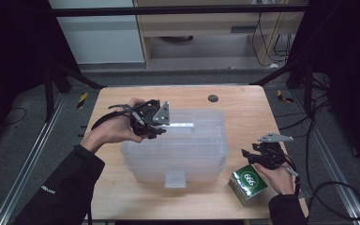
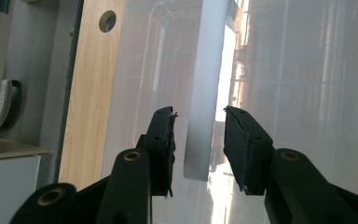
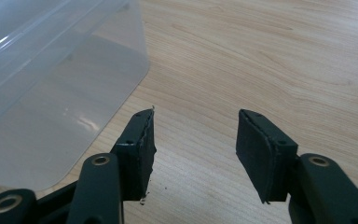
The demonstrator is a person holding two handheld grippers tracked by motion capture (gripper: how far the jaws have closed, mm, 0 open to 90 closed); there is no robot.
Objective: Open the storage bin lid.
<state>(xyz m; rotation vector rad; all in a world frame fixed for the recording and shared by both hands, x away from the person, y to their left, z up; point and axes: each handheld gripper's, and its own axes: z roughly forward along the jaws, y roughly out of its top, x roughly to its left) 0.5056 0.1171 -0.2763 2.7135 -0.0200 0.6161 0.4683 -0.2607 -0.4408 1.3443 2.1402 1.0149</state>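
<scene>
The translucent plastic storage box (image 1: 183, 150) with its lid on sits at the middle of the pale wooden table (image 1: 243, 103), and every position below is given relative to this box. A flat white handle bar (image 1: 180, 124) lies along the top of its lid, and a small clear latch tab (image 1: 175, 179) projects from the box wall that faces you.

Your left gripper (image 1: 161, 125) is over the left end of the box lid, at the left end of the handle bar. In the left gripper view, the rounded end of the handle bar (image 2: 204, 93) stands between the two black jaws of the left gripper (image 2: 198, 140). The jaws are partly open. A gap shows on each side of the bar, so the pads do not press on it and nothing is gripped.

Your right gripper (image 1: 249, 153) is just right of the box, near its lower right corner and clear of its wall. In the right gripper view, the right gripper (image 3: 196, 140) has its jaws about half open over bare table, with nothing between them; the rounded box corner (image 3: 51, 107) lies to the left of the jaws.

A green and white carton (image 1: 247, 183) rests on the table to the right of the box's near corner, just beside your right hand (image 1: 277, 177). A small dark round hole (image 1: 213, 98) marks the table beyond the far side of the box.
</scene>
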